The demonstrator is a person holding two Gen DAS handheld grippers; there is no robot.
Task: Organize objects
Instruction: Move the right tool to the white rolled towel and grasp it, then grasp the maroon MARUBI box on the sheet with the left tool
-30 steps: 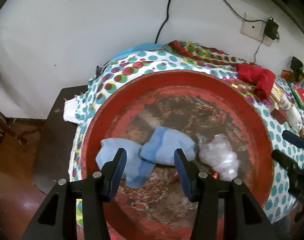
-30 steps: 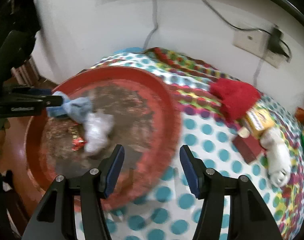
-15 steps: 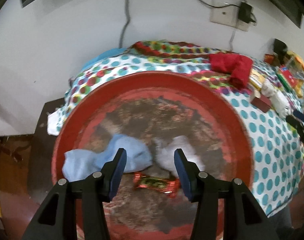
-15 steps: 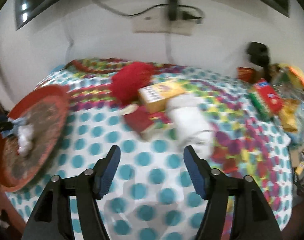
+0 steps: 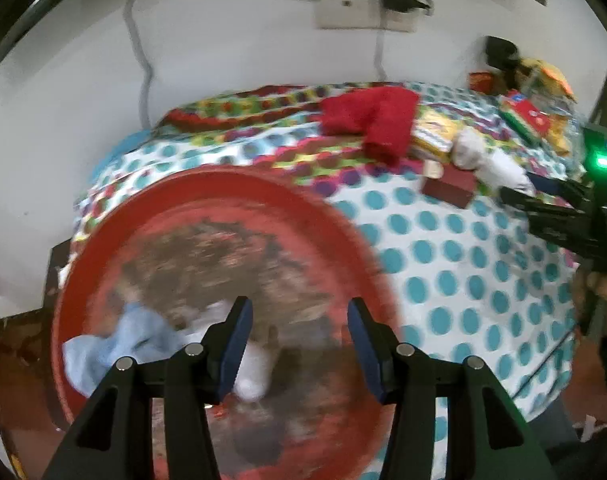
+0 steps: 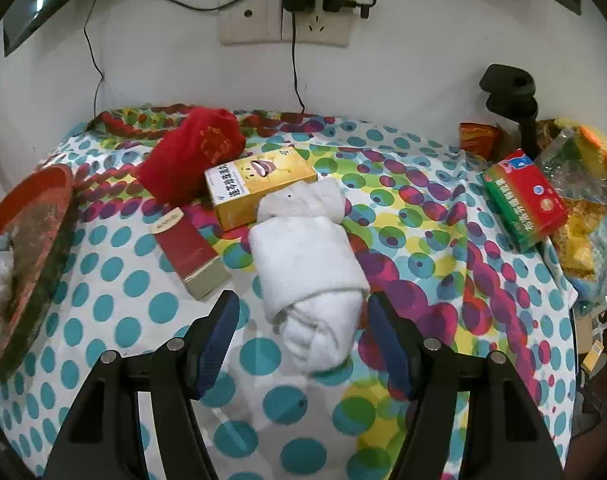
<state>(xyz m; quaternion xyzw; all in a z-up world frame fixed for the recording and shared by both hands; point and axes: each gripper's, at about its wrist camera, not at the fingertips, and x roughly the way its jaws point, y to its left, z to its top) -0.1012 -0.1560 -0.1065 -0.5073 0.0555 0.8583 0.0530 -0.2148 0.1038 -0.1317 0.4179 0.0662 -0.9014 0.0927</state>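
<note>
A rolled white cloth (image 6: 307, 264) lies on the dotted tablecloth, its near end between the open fingers of my right gripper (image 6: 303, 340). A dark red box (image 6: 189, 254), a yellow box (image 6: 259, 186) and a red cloth (image 6: 191, 152) lie beyond it to the left. My left gripper (image 5: 299, 340) is open and empty above the red round tray (image 5: 343, 224), which holds a blue cloth (image 5: 115, 344) and a white plastic bag (image 5: 251, 364). The tray's edge also shows in the right wrist view (image 6: 51, 220). The right gripper shows in the left wrist view (image 5: 551, 200).
A green and red box (image 6: 525, 200) and snack bags (image 6: 583, 216) lie at the table's right edge. A black stand (image 6: 511, 96) stands at the back right. A wall socket (image 6: 283, 20) with cables hangs above the table.
Both grippers swung right. The right one left the tray and now frames the rolled white cloth. The left view has shifted right, with the tray contents lower left.
</note>
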